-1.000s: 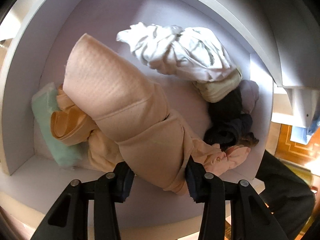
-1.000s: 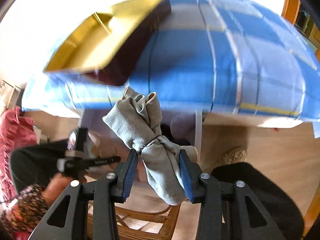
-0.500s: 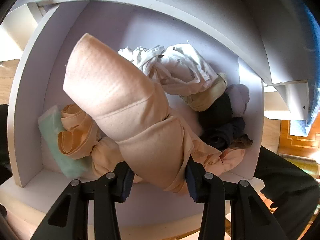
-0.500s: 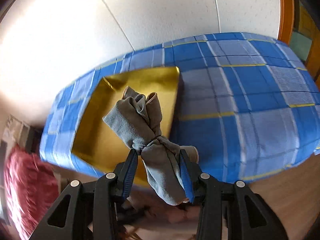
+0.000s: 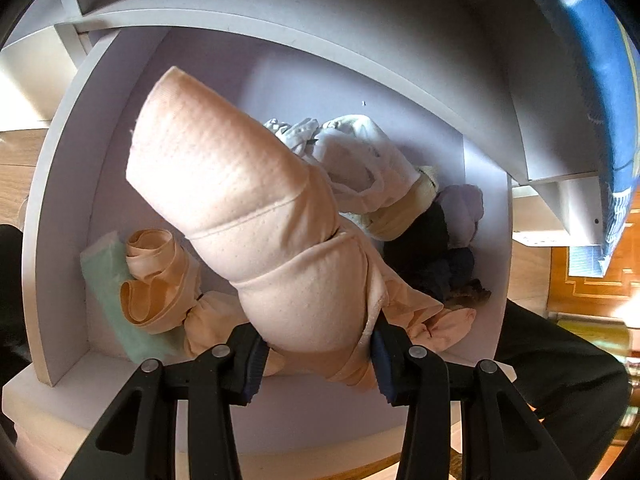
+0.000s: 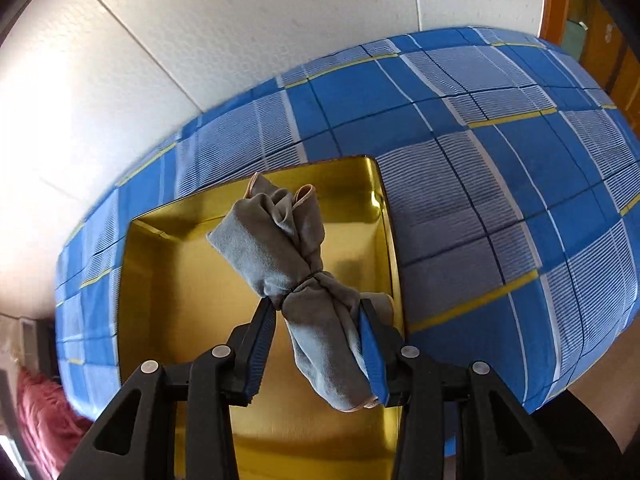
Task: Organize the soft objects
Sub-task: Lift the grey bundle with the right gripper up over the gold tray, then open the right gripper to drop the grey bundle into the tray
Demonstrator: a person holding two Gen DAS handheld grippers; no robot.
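Peach padded roll (image 5: 256, 216), thick and quilted, sits clenched in the left gripper (image 5: 316, 354) just above the white drawer (image 5: 68, 184) of rolled clothes. Right view: right gripper (image 6: 318, 344) clamps a knotted grey bundle (image 6: 288, 264) over the gold tray (image 6: 180, 280).

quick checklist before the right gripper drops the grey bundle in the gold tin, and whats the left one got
1. Right gripper grips the grey bundle: ok.
2. Bundle hangs over the gold tin: ok.
3. Tin floor in sight is bare: ok; its near end is hidden.
4. Tin rests flat on the blue checked cover: ok.
5. Left gripper grips the peach roll: ok.
6. Room in the white compartment for the roll: cannot tell.
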